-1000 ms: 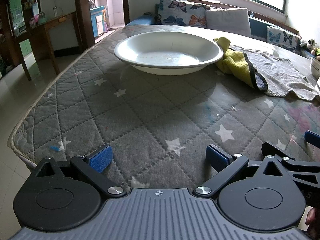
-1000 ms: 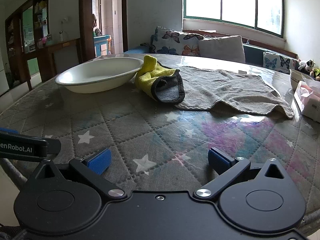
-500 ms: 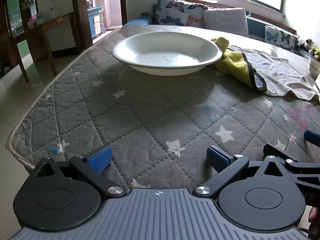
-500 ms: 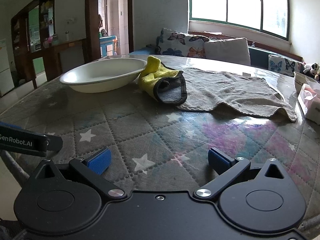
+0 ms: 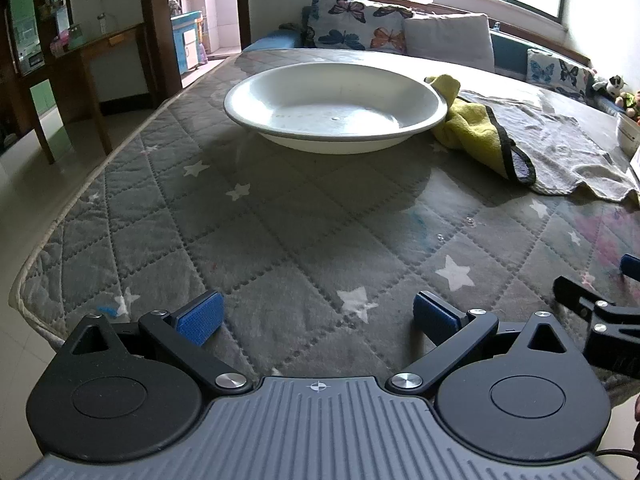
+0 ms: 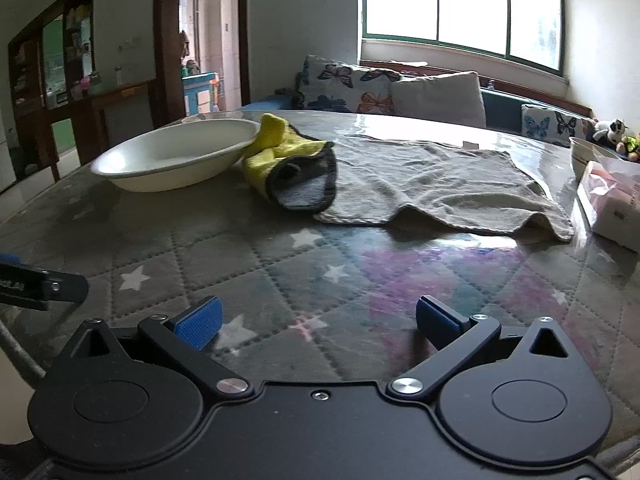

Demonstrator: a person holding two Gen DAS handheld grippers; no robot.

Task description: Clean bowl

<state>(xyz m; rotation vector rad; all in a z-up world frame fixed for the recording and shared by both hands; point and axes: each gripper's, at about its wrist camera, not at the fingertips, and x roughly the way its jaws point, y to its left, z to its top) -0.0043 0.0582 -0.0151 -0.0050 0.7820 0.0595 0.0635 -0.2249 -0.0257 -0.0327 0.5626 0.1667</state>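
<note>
Left wrist view. Left hand-held gripper (image 5: 318,316): blue-padded fingers spread wide, nothing between them, low over the near edge of the bench (image 5: 280,232). Bench: covered by a grey quilted, star-printed cover. Bowl (image 5: 335,106): white, wide and shallow, upright, standing on the far middle of the bench, well apart from the gripper; inside looks bare save for a few faint specks. Yellow cloth (image 5: 470,132): crumpled, dark-edged, touching the bowl's right rim. Grey towel (image 5: 560,148): spread flat to the right of the yellow cloth, partly under it. Right hand-held gripper (image 5: 600,312): only part of its black frame and one blue tip show at the right edge. Butterfly cushions (image 5: 356,26): on a sofa beyond the bench.

Right wrist view. Right hand-held gripper (image 6: 318,318): blue pads set wide apart, holding nothing, over the near bench (image 6: 360,280) edge. Bowl (image 6: 176,154): far left on the bench, upright. Yellow cloth (image 6: 276,148): leaning against the bowl's right rim, its grey inner face folded toward the camera. Grey towel (image 6: 440,184): centre to right, rumpled along its near edge. Small bowl (image 6: 582,156) and a white package (image 6: 612,204): at the far right edge. Left hand-held gripper (image 6: 40,284): one black finger enters from the left edge. Window (image 6: 460,4): bright, behind the sofa.
</note>
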